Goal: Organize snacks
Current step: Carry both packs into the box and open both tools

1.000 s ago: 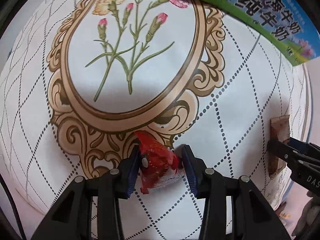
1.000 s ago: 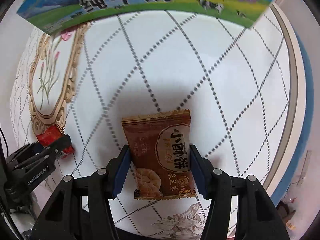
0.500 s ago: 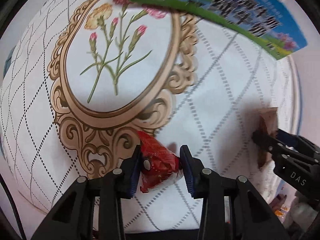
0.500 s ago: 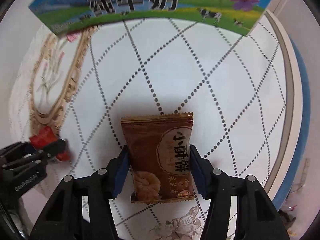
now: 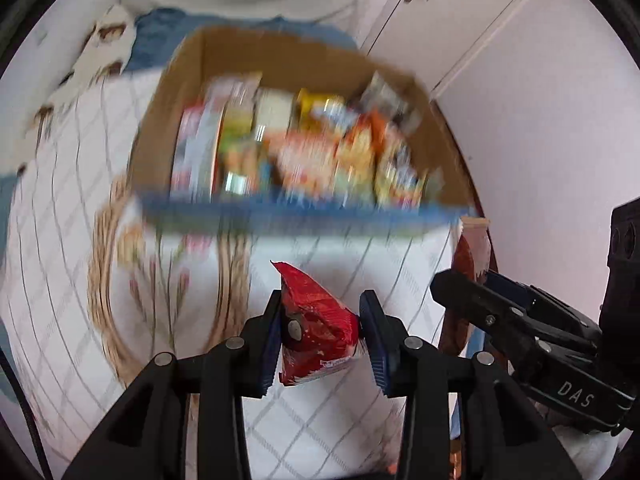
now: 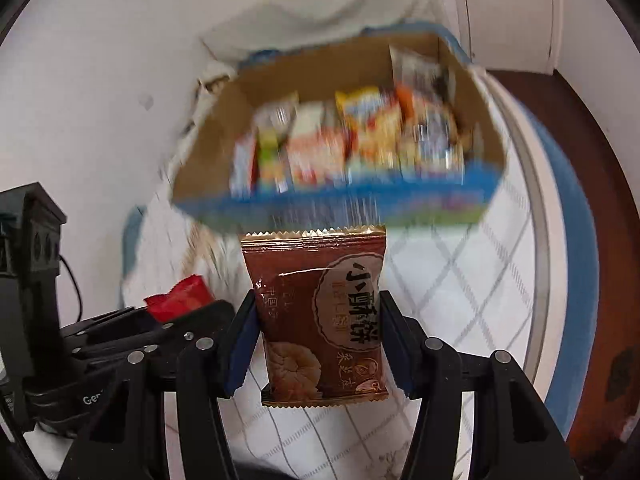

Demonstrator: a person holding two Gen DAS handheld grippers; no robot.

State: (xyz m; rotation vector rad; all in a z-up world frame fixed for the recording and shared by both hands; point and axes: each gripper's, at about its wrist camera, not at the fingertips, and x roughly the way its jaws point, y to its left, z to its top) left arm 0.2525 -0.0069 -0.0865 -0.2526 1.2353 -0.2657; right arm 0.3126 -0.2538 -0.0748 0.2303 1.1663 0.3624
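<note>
Left gripper (image 5: 320, 330) pinches a red snack packet (image 5: 316, 328); right gripper (image 6: 316, 338) clamps a brown biscuit packet (image 6: 320, 320) by its sides. Both packets hang clear of the tablecloth (image 6: 460, 280), at 6 o'clock of the open cardboard box (image 5: 192, 92), which is already crowded with snacks.

Best handling, as I judge it: carry each packet over the near box rim, find a gap, release only once inside.

Surface: round table under a white lattice-print cloth. Room: pale walls, a white door (image 5: 472, 12) at 1 o'clock.
</note>
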